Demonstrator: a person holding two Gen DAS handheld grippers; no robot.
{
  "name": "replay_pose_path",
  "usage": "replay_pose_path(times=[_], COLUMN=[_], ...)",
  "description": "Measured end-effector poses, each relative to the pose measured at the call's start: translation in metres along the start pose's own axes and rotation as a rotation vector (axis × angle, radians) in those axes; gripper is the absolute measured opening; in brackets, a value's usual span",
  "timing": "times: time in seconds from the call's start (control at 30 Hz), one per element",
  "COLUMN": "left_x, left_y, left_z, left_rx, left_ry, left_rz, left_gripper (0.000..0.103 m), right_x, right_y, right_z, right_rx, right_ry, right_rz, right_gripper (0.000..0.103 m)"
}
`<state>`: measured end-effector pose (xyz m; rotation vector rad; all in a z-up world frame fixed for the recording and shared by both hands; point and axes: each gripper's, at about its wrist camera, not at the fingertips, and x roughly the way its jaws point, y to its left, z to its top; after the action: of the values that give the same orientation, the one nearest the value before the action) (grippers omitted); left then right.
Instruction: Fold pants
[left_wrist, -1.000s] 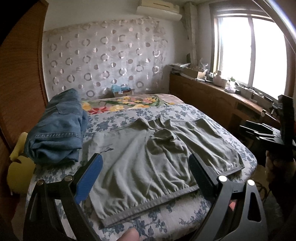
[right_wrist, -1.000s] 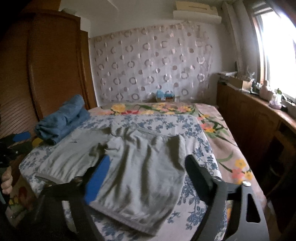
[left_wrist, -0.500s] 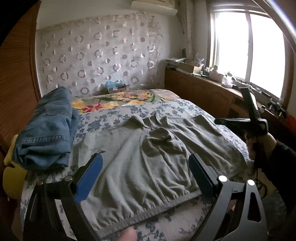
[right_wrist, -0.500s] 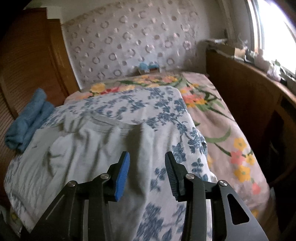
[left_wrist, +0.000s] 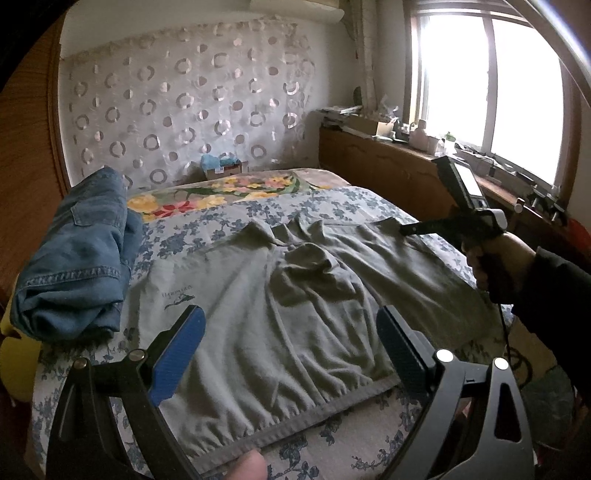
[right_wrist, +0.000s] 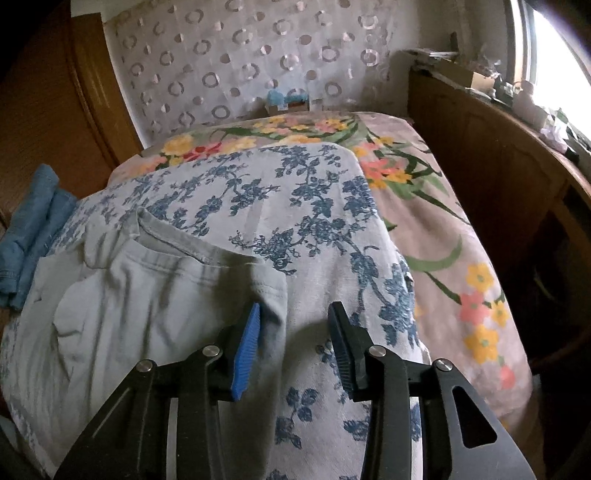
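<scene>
Grey-green pants (right_wrist: 147, 295) hem corner just beside right gripper (right_wrist: 293, 332).

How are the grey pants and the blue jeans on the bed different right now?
The grey pants lie spread flat across the bed, while the blue jeans sit bundled in a thick heap at the bed's edge. The grey pants are thin, plain cloth; the blue jeans are heavy denim with visible stitching. Both rest on the flowered bedspread.

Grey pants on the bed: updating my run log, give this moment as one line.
grey pants: flat, unfolded | left gripper: open above waistband | right gripper: open at hem corner
</scene>
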<state>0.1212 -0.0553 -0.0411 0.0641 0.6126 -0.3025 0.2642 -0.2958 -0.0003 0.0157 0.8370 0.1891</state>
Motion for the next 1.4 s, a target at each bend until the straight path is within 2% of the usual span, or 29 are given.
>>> replay_pose_path(times=[0.1,0.17,0.23,0.3,0.4,0.47,0.57,0.63,0.67,0.87,0.9,0.97,1.0,1.03,1.13,1.4], left_x=[0.002,0.003,0.003,0.003,0.003,0.005,0.007,0.007,0.007,0.001,0.001,-0.002,-0.003,-0.004,-0.006,-0.016], left_y=[0.002,0.003,0.003,0.003,0.005,0.008,0.007,0.008,0.008,0.022,0.024,0.031,0.034,0.038,0.046,0.073], left_z=[0.0,-0.002,-0.003,-0.004,-0.007,-0.009,-0.011,-0.013,-0.013,-0.024,-0.026,-0.03,-0.031,-0.033,-0.039,-0.057], left_rx=[-0.006,-0.012,-0.01,-0.007,-0.018,-0.03,-0.032,-0.026,-0.025,-0.04,-0.042,-0.055,-0.062,-0.071,-0.077,-0.123], left_ry=[0.008,0.012,0.019,0.022,0.028,0.038,0.05,0.055,0.057,0.061,0.064,0.067,0.067,0.066,0.072,0.091], left_rz=[0.003,0.002,0.001,0.003,0.001,0.0,-0.003,-0.005,-0.005,-0.001,0.002,0.011,0.015,0.022,0.061,0.095], left_gripper=[0.095,0.095,0.095,0.095,0.095,0.095,0.095,0.095,0.095,0.095,0.095,0.095,0.095,0.095,0.095,0.094], right_x=[0.005,0.004,0.007,0.001,-0.019,-0.024,-0.024,-0.026,-0.03,-0.077,-0.084,-0.104,-0.112,-0.119,-0.135,-0.166], right_y=[0.009,0.017,0.019,0.02,0.012,0.01,0.007,0.002,0.002,0.019,0.024,0.033,0.037,0.041,0.045,0.056], right_z=[0.007,0.008,0.011,0.01,0.009,0.007,0.005,0.002,0.001,-0.024,-0.031,-0.053,-0.063,-0.073,-0.099,-0.155], right_rx=[-0.025,-0.052,-0.064,-0.07,-0.043,-0.037,-0.021,-0.01,-0.006,-0.06,-0.075,-0.098,-0.106,-0.115,-0.123,-0.125], right_ry=[0.002,0.003,0.005,-0.011,-0.118,-0.12,-0.088,-0.063,-0.062,-0.116,-0.125,-0.143,-0.152,-0.159,-0.17,-0.192], right_rz=[0.009,0.001,0.002,0.007,-0.046,-0.107,-0.125,-0.145,-0.148,-0.039,-0.02,0.03,0.051,0.063,0.102,0.119], right_gripper=[0.039,0.03,0.012,0.005,0.003,0.004,0.004,0.012,0.013,0.02,0.024,0.042,0.055,0.063,0.069,0.07])
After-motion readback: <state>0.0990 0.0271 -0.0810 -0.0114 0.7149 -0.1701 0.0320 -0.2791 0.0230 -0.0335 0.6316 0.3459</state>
